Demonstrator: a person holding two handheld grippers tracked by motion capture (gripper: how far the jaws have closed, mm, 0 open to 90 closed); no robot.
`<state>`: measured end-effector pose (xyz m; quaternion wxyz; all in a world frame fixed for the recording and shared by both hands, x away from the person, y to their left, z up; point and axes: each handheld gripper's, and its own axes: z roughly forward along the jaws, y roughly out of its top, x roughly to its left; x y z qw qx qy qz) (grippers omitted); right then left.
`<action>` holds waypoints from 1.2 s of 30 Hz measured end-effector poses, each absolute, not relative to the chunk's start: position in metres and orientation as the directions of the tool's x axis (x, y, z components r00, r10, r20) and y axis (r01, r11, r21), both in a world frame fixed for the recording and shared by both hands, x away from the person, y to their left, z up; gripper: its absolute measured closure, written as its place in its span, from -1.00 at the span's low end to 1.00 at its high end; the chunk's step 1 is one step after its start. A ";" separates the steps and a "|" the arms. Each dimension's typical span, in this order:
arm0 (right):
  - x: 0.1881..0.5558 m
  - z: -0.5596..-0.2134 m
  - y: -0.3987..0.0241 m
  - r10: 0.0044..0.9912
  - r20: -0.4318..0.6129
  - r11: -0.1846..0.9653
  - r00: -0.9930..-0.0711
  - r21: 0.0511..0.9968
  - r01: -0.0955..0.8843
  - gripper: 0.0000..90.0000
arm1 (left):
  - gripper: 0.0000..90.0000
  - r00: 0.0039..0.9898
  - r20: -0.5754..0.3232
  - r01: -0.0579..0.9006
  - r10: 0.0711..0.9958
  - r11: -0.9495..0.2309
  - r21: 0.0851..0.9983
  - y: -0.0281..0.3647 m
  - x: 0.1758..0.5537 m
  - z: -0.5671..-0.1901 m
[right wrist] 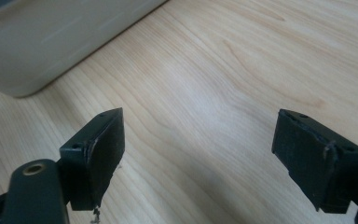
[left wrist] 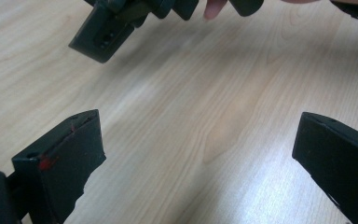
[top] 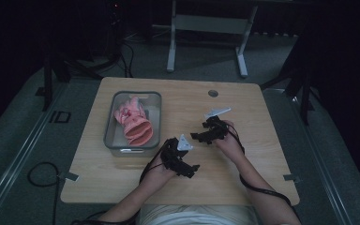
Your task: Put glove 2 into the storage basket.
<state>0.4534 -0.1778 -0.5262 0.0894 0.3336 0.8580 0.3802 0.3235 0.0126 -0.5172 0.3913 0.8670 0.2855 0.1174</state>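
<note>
A grey bin [top: 133, 146] stands on the left part of the wooden table [top: 248, 108], and a pink rubber glove [top: 133, 122] lies inside it. My left gripper [top: 193, 168] hovers over the table's front middle, open, with bare wood between its jaws [left wrist: 200, 154]. My right gripper [top: 198, 137] is a little farther back and to the right, also open over bare wood [right wrist: 200, 144]. The bin's pale wall [right wrist: 51, 42] shows at the upper left of the right gripper view. In the left gripper view the right gripper's jaw [left wrist: 102, 32] hangs at the top.
A round cable hole [top: 213, 93] sits near the table's far edge. A white table frame [top: 206, 37] stands on the floor beyond. Cables trail from both grippers off the front edge.
</note>
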 end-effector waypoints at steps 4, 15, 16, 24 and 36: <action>0.450 -0.531 -0.184 0.646 0.103 0.475 -0.756 0.720 0.505 -0.67 | -0.97 0.811 -0.004 0.397 0.585 -0.545 0.738 0.013 0.322 -0.524; 0.439 -0.534 -0.200 0.655 0.069 0.466 -0.753 0.747 0.474 -0.67 | -0.97 0.829 0.010 0.363 0.559 -0.552 0.751 0.015 0.314 -0.542; 0.439 -0.534 -0.200 0.655 0.069 0.466 -0.753 0.747 0.474 -0.67 | -0.97 0.829 0.010 0.363 0.559 -0.552 0.751 0.015 0.314 -0.542; 0.432 -0.541 -0.210 0.648 0.046 0.474 -0.760 0.757 0.450 -0.67 | -0.97 0.827 0.027 0.358 0.562 -0.563 0.745 0.015 0.312 -0.546; 0.423 -0.545 -0.225 0.659 0.016 0.467 -0.752 0.775 0.426 -0.68 | -0.97 0.830 0.045 0.331 0.557 -0.555 0.763 0.015 0.309 -0.551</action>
